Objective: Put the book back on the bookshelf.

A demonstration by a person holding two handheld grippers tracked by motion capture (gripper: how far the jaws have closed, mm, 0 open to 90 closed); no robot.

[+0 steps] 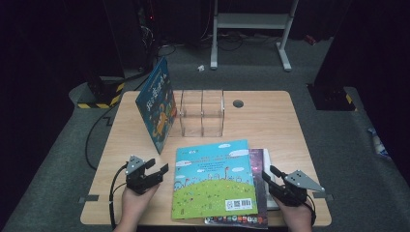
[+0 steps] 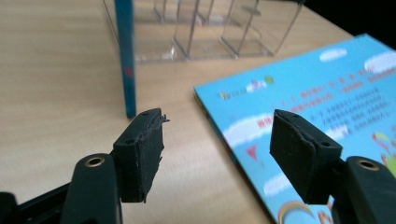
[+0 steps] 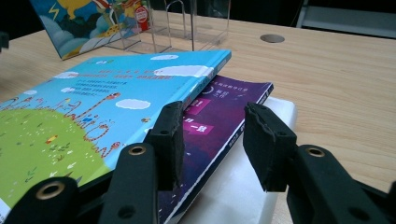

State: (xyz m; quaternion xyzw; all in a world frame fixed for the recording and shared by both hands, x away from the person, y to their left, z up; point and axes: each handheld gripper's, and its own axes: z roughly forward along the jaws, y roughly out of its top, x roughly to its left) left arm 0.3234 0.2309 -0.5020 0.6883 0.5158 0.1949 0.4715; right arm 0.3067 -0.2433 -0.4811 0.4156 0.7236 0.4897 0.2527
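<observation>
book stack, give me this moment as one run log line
left claw: open, beside light blue book | right claw: open at stack's right edge | purple book: under it | upright book: against clear rack

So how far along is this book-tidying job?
One blue book already stands at the clear rack. Both the left gripper and right gripper are open beside the flat stack, holding nothing. The sky-blue book and purple book remain.

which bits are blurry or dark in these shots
High view: table lit, room around it nearly black. Left gripper view: clear rack soft, jaws sharp. Right gripper view: top book sharp, standing book slightly soft.
</observation>
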